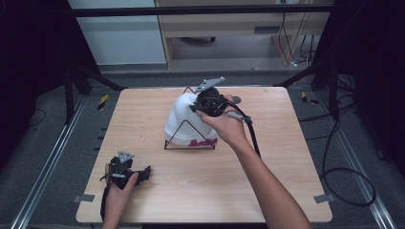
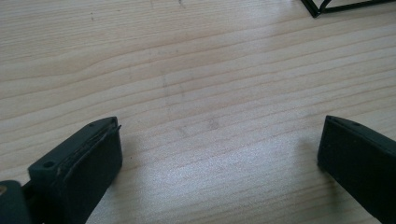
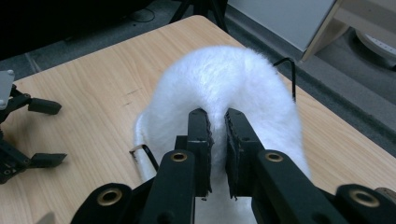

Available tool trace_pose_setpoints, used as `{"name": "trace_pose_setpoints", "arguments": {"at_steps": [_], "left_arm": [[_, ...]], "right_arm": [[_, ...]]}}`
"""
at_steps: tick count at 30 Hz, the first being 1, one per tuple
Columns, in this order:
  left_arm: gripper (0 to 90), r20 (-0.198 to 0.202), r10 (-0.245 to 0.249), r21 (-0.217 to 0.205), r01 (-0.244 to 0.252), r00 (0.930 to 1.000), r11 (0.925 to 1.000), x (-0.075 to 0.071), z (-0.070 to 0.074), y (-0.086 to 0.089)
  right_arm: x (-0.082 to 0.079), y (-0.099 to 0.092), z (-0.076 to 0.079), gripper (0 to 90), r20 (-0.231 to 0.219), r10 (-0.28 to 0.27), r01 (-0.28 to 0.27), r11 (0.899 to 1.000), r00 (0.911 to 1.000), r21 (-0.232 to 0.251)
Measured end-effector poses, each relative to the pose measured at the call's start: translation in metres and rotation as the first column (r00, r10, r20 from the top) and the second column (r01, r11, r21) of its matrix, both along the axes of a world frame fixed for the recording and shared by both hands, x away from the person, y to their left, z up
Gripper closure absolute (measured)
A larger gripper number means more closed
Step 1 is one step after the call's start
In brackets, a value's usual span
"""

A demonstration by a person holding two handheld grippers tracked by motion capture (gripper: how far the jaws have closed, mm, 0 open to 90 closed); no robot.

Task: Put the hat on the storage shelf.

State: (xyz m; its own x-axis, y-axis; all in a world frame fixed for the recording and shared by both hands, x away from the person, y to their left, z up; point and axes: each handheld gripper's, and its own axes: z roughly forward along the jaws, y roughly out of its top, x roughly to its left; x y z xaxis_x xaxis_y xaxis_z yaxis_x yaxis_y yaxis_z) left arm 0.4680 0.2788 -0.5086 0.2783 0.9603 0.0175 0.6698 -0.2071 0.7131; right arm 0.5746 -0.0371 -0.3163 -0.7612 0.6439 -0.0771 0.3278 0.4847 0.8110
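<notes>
Black right tongs pinch a fold of a white fuzzy hat, their jaws nearly together on the fabric at the hat's crown. The hat is draped over a black wire stand near the middle of the wooden tabletop, with pink lettering along its brim. Well apart from the hat, toward the person's near left, the left tongs rest on bare wood, jaws spread wide with nothing between them, held by the left hand.
</notes>
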Motion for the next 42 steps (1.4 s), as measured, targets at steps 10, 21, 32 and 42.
{"name": "trace_pose_setpoints", "arguments": {"at_steps": [10, 21, 32, 42], "left_arm": [[0.0, -0.001, -0.001, 0.001, 0.001, 1.0000, 1.0000, 0.000, 0.000, 0.000], [0.0, -0.001, -0.002, 0.002, 0.002, 1.0000, 1.0000, 0.000, 0.000, 0.000], [0.0, -0.001, -0.001, 0.002, 0.001, 1.0000, 1.0000, 0.000, 0.000, 0.000], [0.0, -0.001, -0.001, 0.002, 0.001, 1.0000, 1.0000, 0.000, 0.000, 0.000]], "right_arm": [[-0.005, -0.004, 0.002, 66.3, 0.017, -0.015, 0.015, 1.000, 0.9997, 0.020], [-0.017, -0.020, 0.010, 40.1, 0.037, -0.065, 0.063, 0.997, 0.9972, 0.044], [-0.024, -0.045, 0.010, 17.6, 0.050, -0.138, 0.135, 0.988, 0.9891, 0.069], [-0.039, -0.077, 0.000, 10.5, 0.056, -0.199, 0.194, 0.977, 0.9784, 0.085]]}}
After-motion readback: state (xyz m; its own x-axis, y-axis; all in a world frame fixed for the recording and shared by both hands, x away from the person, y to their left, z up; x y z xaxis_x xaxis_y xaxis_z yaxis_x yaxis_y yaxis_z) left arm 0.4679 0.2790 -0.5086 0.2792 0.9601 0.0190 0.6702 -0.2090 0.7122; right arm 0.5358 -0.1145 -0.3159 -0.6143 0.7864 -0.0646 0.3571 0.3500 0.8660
